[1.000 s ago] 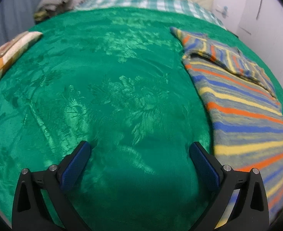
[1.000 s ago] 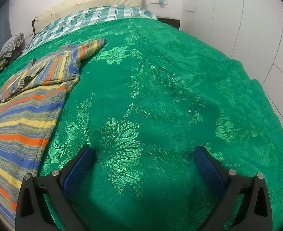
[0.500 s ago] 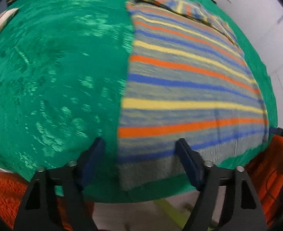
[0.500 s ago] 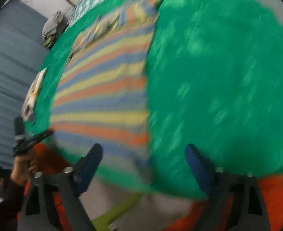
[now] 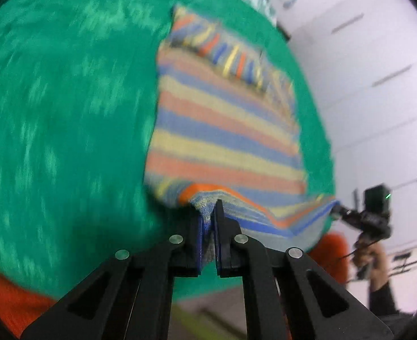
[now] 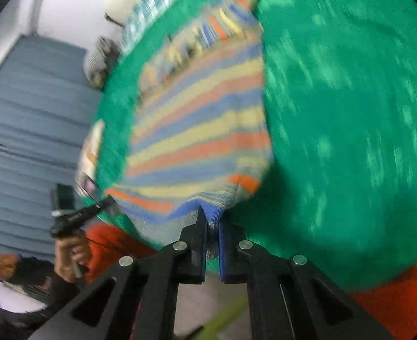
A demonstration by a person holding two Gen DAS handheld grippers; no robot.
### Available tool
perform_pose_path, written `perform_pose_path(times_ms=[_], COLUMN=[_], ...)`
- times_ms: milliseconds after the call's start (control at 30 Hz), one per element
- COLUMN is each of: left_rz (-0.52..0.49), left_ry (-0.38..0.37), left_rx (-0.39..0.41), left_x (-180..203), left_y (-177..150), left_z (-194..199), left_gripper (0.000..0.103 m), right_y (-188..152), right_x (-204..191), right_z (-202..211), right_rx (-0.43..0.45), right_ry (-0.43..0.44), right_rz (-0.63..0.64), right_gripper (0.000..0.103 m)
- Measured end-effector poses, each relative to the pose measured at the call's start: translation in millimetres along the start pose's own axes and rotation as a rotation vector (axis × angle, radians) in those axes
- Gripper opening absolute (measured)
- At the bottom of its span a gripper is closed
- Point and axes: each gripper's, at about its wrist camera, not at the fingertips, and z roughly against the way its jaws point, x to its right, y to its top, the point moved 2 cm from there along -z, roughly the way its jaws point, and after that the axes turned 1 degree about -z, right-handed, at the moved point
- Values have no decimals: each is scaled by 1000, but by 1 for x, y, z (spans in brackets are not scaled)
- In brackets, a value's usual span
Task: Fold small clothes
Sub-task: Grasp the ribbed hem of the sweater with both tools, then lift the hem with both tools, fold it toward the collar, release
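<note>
Two hem corners of striped garment (image 5: 225,130) at lower centre being pinched by left gripper (image 5: 210,218) and right gripper (image 6: 212,221), jaws just closing on fabric, risking slippage through thin bites while lifting.

We see a small knitted garment (image 5: 225,130) banded in blue, yellow, orange and grey stripes. It lies on a bright green bedspread (image 5: 66,119) bearing a paler green woven floral pattern. Beyond it we note a teal-and-white checked sheet (image 6: 157,2). The black two-finger grippers (image 5: 210,215) (image 6: 212,221) carry blue pads. Below the bedspread edge we see orange-red fabric (image 6: 393,289). The wall panels (image 6: 29,107) are grey-blue.
</note>
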Motion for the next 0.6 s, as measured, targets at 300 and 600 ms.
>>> perform_pose_path(times_ms=[300,600], left_rz=[38,61], left_ry=[9,77], left_rx=[116,119], left_x=[-14,-29], left_y=[195,312], left_z=[-56,-131], left_gripper=[4,9], right_y=[181,320], right_x=[2,39], right_z=[-26,-82], right_rx=[207,201], right_ry=[2,2], right_rz=[-9,-70], right_gripper=[6,7])
